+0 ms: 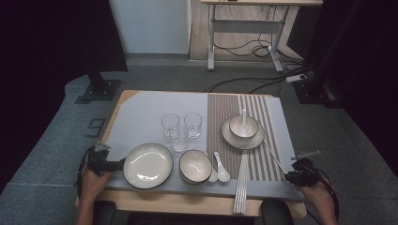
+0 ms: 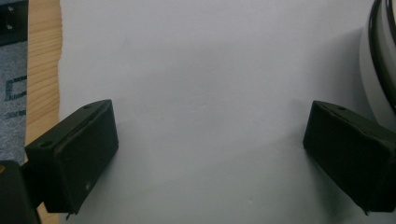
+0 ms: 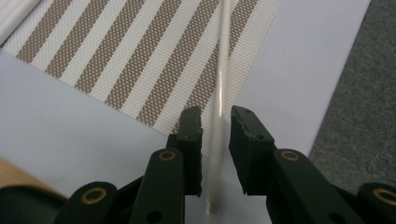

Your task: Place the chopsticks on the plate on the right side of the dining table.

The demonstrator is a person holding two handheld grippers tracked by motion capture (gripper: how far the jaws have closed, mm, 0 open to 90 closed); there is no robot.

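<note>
chopstick (image 3: 219, 88) blurred, plate (image 2: 379, 60) cut off

My left gripper (image 2: 210, 154) has two blocky black pads, a small screw hole beside each tip. Behind my right gripper (image 3: 215, 140) pads, black links carry brass-ringed pivots. Black cables trail behind both; my forearms are bare.

Grey carpet floor (image 1: 155, 77), a desk (image 1: 244, 28) with cables (image 1: 244, 47) behind.

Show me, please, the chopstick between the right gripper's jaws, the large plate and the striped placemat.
chopstick (image 3: 219, 93), right gripper view, mid-shaft.
large plate (image 1: 148, 165), high view, centre.
striped placemat (image 1: 225, 110), high view, bare stripes.
</note>
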